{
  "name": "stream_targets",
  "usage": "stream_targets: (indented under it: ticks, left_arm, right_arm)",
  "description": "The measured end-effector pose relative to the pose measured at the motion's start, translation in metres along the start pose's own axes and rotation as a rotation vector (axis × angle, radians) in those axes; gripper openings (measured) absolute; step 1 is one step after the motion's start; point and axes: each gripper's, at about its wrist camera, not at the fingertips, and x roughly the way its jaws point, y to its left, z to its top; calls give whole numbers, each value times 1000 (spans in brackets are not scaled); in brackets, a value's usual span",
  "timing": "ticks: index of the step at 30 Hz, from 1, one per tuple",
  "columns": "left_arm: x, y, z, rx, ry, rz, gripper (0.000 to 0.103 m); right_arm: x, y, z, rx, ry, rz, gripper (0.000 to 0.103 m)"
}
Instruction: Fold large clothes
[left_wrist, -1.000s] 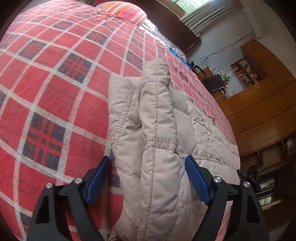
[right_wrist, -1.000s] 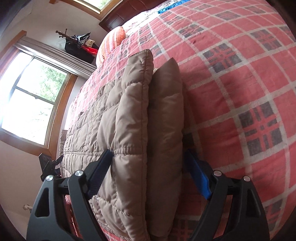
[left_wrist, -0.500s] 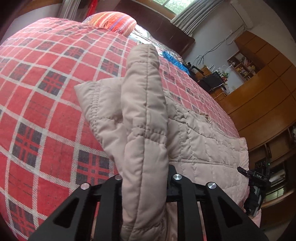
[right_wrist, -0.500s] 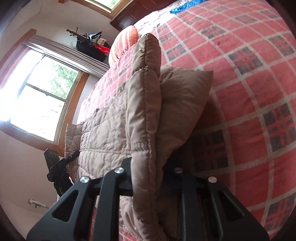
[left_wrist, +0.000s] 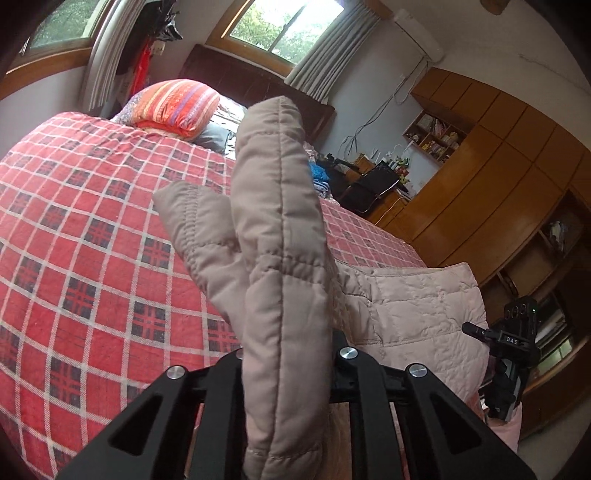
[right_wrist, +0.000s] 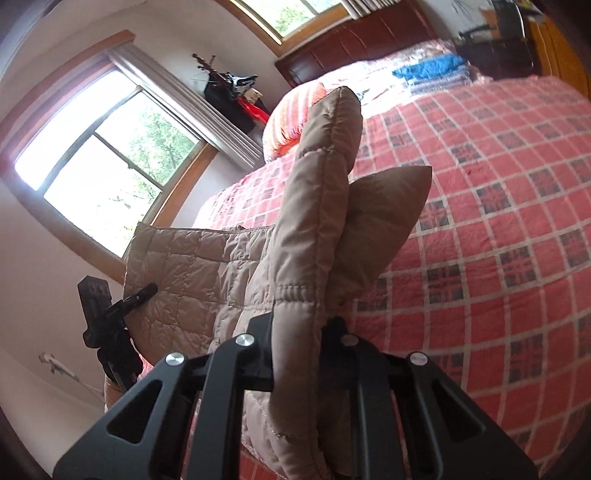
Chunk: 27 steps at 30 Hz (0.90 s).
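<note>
The plaid bedspread (left_wrist: 92, 229) is lying bare and wide across the middle of the bed — open room for a gripper to pass. Toward the headboard (left_wrist: 236, 79), a striped pillow (left_wrist: 177, 107) is blocking the corner, and folded blue cloth (right_wrist: 432, 68) is sitting beside it. The quilted jacket (left_wrist: 280, 258) is standing up between the closed jaws of the left gripper (left_wrist: 286, 363) and filling its forward path; the same is happening at the right gripper (right_wrist: 295, 332). Off the bed's far side, wooden cabinets (left_wrist: 491, 177) and a black chair (left_wrist: 373, 184) are crowding in — little passage there.
</note>
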Motion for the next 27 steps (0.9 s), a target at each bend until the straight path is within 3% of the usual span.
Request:
stream_targets:
  ticks: [7,12,20,27]
  left_arm:
    - [-78,-23,-40,25,-30,-25,13]
    - [-104,-26,-79,37,-2,-9,14]
    - [-94,3,-143,24,105,55,14]
    - [-65,37,-173,30,161,142,17]
  right_arm:
    - [-65,28,-51,-50,-20,16,12]
    - [-79,37,-95,-43,29,3,13]
    - [-56,18,-157,27,149,-16,13]
    - [-24,-19,-183,138,193,-61,14]
